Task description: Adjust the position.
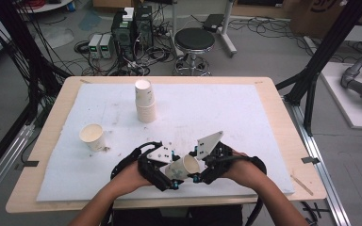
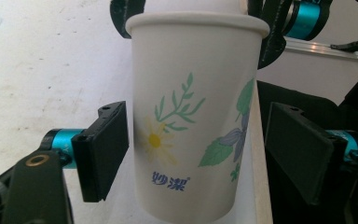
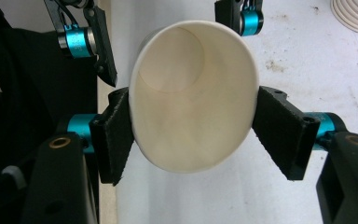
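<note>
Right gripper pinching cup at rim; left gripper spread around it, ungripped. Handover half done.

Your forearms are coming in from the near edge of the table and angling toward each other, both hands meeting low at its front middle. Your right gripper is clamping its pads against both sides of the paper cup, squeezing the rim oval. Your left gripper is facing it, its jaws straddling the cup's body: the left pad is just touching, while the right pad is standing clear.
</note>
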`<state>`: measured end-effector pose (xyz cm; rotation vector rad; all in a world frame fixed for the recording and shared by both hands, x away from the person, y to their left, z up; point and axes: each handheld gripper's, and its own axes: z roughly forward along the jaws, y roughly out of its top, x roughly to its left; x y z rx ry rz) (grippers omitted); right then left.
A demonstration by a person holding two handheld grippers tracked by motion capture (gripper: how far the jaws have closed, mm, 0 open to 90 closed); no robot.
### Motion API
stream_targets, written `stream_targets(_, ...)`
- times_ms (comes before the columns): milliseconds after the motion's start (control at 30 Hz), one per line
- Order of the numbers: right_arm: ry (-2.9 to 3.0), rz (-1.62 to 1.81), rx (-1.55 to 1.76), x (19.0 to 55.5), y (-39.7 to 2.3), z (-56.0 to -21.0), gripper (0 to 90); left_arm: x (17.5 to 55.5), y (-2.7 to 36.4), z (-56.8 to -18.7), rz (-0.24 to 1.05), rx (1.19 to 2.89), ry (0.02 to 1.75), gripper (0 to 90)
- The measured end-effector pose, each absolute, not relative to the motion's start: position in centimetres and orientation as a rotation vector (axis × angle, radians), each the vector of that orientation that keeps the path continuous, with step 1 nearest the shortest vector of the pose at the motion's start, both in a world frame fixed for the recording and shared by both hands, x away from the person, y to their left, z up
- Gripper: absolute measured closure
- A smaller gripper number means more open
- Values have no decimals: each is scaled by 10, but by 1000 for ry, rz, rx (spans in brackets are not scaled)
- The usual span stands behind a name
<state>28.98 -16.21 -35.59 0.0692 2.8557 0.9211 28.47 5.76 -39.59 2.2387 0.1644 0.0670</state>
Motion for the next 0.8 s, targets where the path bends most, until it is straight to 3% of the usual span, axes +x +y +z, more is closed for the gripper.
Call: stream_targets(800, 2872, 799, 15, 287, -152, -352, 319, 288, 53, -399, 58, 2262, 155, 346)
